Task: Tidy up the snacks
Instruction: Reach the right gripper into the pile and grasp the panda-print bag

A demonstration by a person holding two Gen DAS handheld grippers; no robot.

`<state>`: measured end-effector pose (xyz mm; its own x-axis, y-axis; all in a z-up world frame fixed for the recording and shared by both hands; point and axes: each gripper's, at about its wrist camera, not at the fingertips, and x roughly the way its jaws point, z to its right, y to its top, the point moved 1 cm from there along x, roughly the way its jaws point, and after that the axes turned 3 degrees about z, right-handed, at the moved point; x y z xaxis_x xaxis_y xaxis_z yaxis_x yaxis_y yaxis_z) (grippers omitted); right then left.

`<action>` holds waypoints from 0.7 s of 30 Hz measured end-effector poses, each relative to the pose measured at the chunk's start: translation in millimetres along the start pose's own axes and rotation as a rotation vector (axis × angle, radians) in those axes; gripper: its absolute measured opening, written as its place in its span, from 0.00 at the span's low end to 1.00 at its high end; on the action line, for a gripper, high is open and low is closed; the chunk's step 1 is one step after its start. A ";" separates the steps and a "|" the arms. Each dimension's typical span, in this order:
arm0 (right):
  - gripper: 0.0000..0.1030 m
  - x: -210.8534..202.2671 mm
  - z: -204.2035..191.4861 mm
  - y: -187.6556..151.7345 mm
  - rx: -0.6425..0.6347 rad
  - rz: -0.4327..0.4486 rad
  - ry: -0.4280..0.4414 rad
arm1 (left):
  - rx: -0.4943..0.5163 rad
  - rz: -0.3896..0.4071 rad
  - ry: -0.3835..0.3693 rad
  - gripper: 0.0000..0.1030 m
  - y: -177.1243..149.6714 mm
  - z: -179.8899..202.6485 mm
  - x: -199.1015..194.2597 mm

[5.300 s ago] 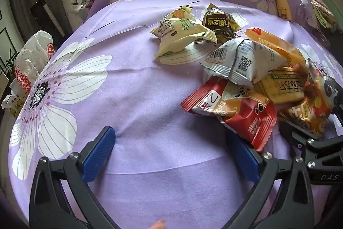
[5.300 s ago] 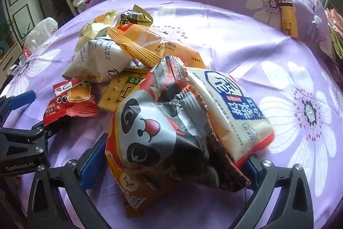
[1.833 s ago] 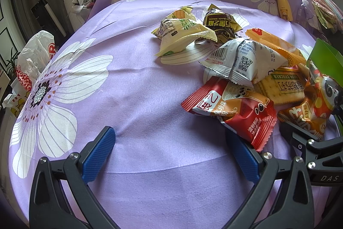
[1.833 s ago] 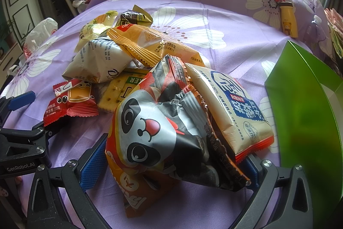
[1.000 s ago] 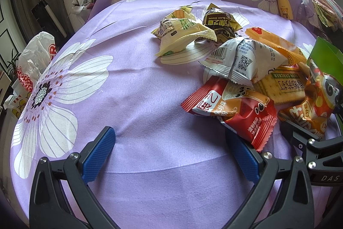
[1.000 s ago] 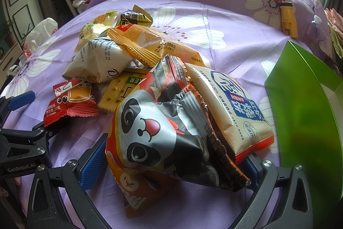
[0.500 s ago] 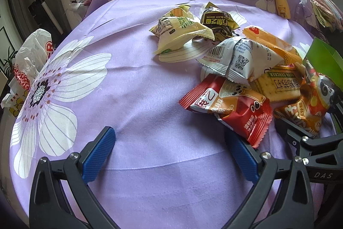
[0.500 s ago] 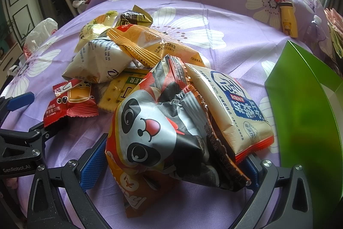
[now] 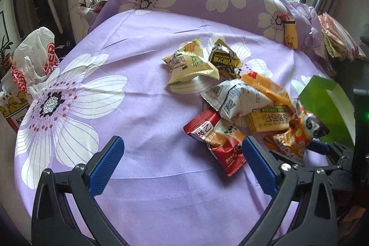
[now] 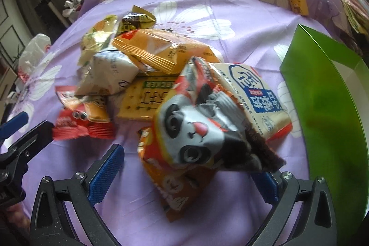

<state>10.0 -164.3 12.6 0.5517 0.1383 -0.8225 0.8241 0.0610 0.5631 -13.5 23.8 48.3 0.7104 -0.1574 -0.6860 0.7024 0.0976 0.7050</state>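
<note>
A pile of snack packets lies on the purple flowered cloth. In the left wrist view my left gripper is open over bare cloth, its right pad beside a red packet. Beyond are a white packet, a yellow cracker pack and a panda bag. In the right wrist view my right gripper is open, and the panda bag lies just ahead of it and partly between its fingers. A cream and blue packet rests behind it. A green box stands open at the right.
Pale yellow packets and a dark brown one lie at the far end of the pile. A white plastic bag sits off the left edge. A small yellow bottle leans on the flowered backrest.
The green box came in at the right of the pile. Both grippers have since lifted and drawn back a little, and the right view is blurred. The packets lie where they were.
</note>
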 end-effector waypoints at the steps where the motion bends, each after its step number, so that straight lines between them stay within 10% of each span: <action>1: 0.99 -6.9 1.5 0.7 0.015 0.005 0.011 | -0.014 0.009 -0.024 0.99 2.2 -0.7 -4.4; 7: 0.99 -65.3 6.9 17.5 0.057 0.116 0.084 | -0.052 0.064 -0.107 0.99 9.8 2.0 -25.9; 15: 0.99 -93.9 -13.7 61.9 0.003 0.261 -0.083 | -0.085 0.056 -0.135 0.99 13.3 0.3 -26.5; 21: 0.99 -67.8 -10.8 46.3 0.047 0.241 0.053 | -0.078 0.033 -0.136 0.99 9.8 6.0 -18.1</action>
<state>9.4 -160.2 95.3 0.7266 0.1949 -0.6589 0.6753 -0.0257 0.7371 -19.7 21.7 68.7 0.7246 -0.2834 -0.6282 0.6836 0.1797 0.7073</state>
